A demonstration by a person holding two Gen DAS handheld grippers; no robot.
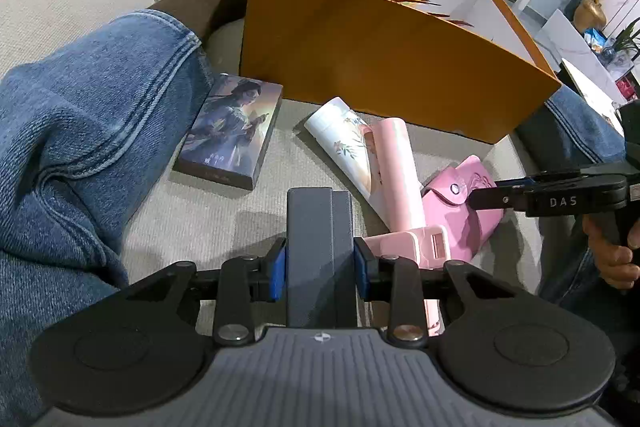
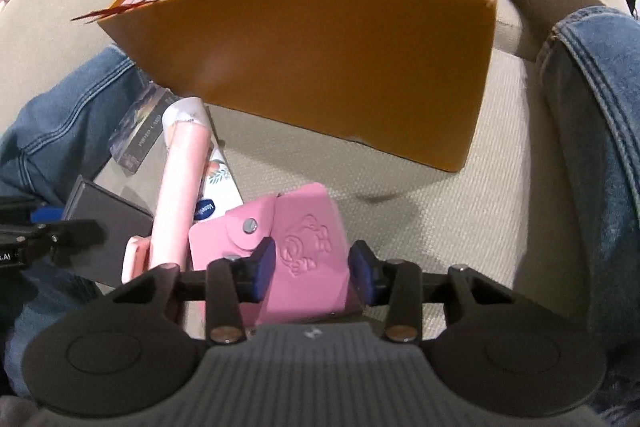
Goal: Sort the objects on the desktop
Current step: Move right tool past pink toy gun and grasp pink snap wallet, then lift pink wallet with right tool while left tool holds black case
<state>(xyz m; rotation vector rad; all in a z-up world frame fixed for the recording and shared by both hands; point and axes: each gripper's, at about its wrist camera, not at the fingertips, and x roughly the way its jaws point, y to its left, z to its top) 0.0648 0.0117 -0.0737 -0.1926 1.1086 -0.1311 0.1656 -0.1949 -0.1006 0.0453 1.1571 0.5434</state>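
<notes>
The left gripper [image 1: 320,263] clenches the grey box [image 1: 318,251], apparently for carrying to the orange box [image 1: 384,67] at twelve o'clock, while the right gripper [image 2: 312,267] straddles the pink pouch [image 2: 296,251], fingers spread, seemingly about to grasp

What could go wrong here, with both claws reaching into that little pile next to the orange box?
The left gripper pinches a grey box only near its end, so it might tip or slip out. The right gripper straddles the pink pouch with jaws not visibly touching; closing could nudge the pink tube beside it. The grippers work close together and might bump.
</notes>
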